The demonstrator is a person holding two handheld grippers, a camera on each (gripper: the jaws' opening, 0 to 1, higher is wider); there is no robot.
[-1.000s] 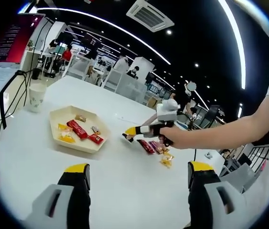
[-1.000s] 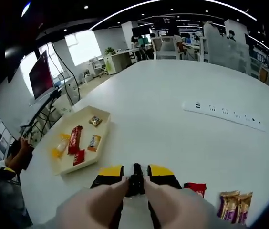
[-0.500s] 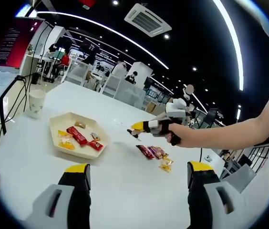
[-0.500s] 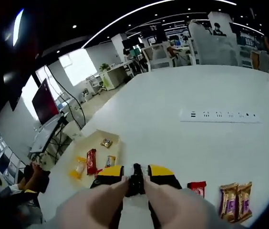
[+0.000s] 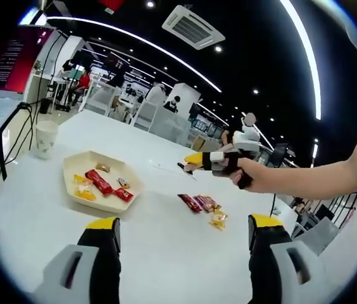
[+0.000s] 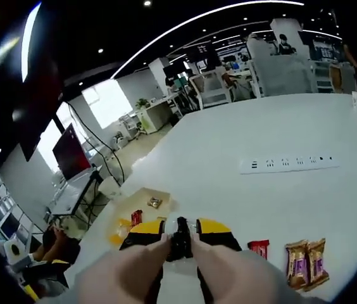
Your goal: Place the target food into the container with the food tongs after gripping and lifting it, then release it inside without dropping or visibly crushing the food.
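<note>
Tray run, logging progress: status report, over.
Left gripper open, idle. Right gripper shut on a dark piece, raised above the table. Tray holds snacks; loose wrappers remain outside.

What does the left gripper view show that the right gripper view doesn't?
Left gripper view: a paper cup, a ceiling vent, the open left hand-held gripper, and the hand holding the right hand-held gripper above the table.

Right gripper view: a power strip, a bright window, and a close look at the right one's jaws, shut on a dark tool.

Both: the table, the tray of snacks, and loose snacks beside it.
</note>
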